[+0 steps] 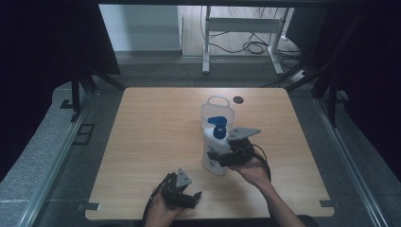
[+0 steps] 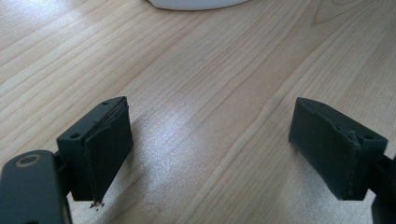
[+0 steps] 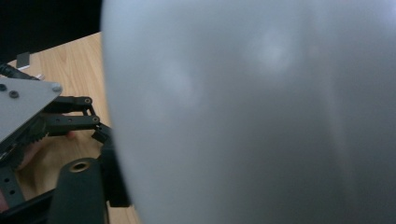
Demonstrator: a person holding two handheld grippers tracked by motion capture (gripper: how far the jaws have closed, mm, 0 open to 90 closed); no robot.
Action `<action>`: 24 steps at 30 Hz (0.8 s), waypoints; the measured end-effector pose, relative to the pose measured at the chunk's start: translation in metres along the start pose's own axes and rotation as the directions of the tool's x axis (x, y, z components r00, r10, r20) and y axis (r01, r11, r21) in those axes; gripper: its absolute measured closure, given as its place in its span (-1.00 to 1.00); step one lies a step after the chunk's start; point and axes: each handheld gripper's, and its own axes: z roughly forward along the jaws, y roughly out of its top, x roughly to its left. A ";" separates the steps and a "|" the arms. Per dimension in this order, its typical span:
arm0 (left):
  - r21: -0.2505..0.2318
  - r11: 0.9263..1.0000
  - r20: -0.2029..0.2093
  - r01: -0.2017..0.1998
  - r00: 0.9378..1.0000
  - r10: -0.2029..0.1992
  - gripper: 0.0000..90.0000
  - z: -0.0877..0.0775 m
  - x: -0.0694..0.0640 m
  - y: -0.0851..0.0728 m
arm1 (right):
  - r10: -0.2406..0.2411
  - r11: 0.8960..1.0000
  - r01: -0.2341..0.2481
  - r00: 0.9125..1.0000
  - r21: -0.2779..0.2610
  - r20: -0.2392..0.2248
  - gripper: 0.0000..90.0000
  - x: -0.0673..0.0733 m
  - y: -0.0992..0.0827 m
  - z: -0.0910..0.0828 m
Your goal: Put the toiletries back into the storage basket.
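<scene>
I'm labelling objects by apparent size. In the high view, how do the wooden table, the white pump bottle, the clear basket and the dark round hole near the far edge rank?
1. wooden table
2. white pump bottle and clear basket: look alike; the bottle hides part of the basket
3. dark round hole

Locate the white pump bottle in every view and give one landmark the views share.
High view: white pump bottle right of centre, in front of the clear basket, right gripper at its side.
Left gripper view: white base at top edge.
Right gripper view: blurred white body close up.
Shared landmark: wooden table.
</scene>
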 end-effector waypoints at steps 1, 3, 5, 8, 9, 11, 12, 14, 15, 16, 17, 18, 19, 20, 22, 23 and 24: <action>0.000 1.000 0.000 0.000 1.000 0.000 -0.72 0.000 0.000 0.000 | -0.002 1.000 0.002 1.000 0.002 0.002 -0.31 0.000 0.000 0.000; 0.000 1.000 0.000 0.000 1.000 0.000 -0.72 0.000 0.000 0.000 | -0.016 1.000 0.016 1.000 0.010 0.015 -0.21 0.000 0.001 0.000; 0.000 1.000 0.000 0.001 1.000 -0.001 -0.72 0.000 0.000 0.000 | -0.025 1.000 0.024 1.000 0.015 0.018 -0.20 0.000 0.001 -0.001; 0.000 1.000 0.000 0.001 1.000 -0.001 -0.72 0.000 0.000 0.000 | -0.028 0.999 0.027 0.999 0.021 0.030 -0.19 0.001 0.002 -0.002; 0.000 1.000 0.000 0.001 1.000 -0.001 -0.72 0.000 0.000 0.000 | -0.028 0.999 0.027 0.999 0.022 0.031 -0.19 0.001 0.002 -0.002; 0.000 1.000 0.000 0.001 1.000 -0.001 -0.72 0.000 0.000 0.000 | -0.029 0.999 0.029 0.999 0.023 0.031 -0.18 0.001 0.002 -0.002; -0.001 1.000 0.000 0.001 1.000 -0.001 -0.72 0.000 0.000 0.000 | -0.031 0.999 0.030 0.999 0.024 0.030 -0.18 0.001 0.002 -0.002; 0.000 1.000 0.000 0.002 1.000 -0.002 -0.72 0.000 0.000 0.000 | -0.036 0.999 0.035 0.999 0.027 0.028 -0.18 0.001 0.002 -0.002; 0.000 1.000 0.000 0.001 1.000 -0.001 -0.72 0.000 0.000 0.000 | -0.039 0.999 0.038 0.999 0.028 0.031 -0.18 0.001 0.003 -0.003; 0.000 1.000 0.000 0.002 1.000 -0.002 -0.72 0.000 0.000 0.000 | -0.041 0.999 0.040 0.999 0.028 0.031 -0.18 0.001 0.003 -0.004; -0.001 1.000 0.000 0.002 1.000 -0.002 -0.72 0.000 0.000 0.000 | -0.042 0.999 0.041 0.999 0.025 0.029 -0.18 0.001 0.004 -0.005; -0.001 1.000 0.000 0.003 1.000 -0.003 -0.72 0.000 0.000 0.000 | -0.040 0.999 0.040 0.999 0.023 0.024 -0.18 0.001 0.005 -0.006; -0.002 1.000 0.000 0.003 1.000 -0.003 -0.72 0.000 0.000 0.000 | -0.042 0.999 0.042 0.999 0.014 0.016 -0.18 0.001 0.008 -0.009; -0.002 1.000 0.000 0.003 1.000 -0.003 -0.72 0.000 0.000 0.000 | -0.042 0.999 0.042 0.999 0.014 0.016 -0.18 0.001 0.008 -0.009; -0.002 1.000 0.000 0.002 1.000 -0.002 -0.72 0.000 0.000 0.000 | -0.045 0.999 0.045 0.999 0.010 0.013 -0.18 0.001 0.012 -0.012; -0.002 1.000 0.000 0.003 1.000 -0.003 -0.72 0.000 0.000 0.000 | -0.050 0.999 0.050 0.999 0.010 0.015 -0.18 0.001 0.013 -0.013; -0.002 1.000 -0.001 0.003 1.000 -0.003 -0.72 0.000 0.000 0.000 | -0.052 0.999 0.052 0.999 0.010 0.014 -0.18 0.000 0.015 -0.014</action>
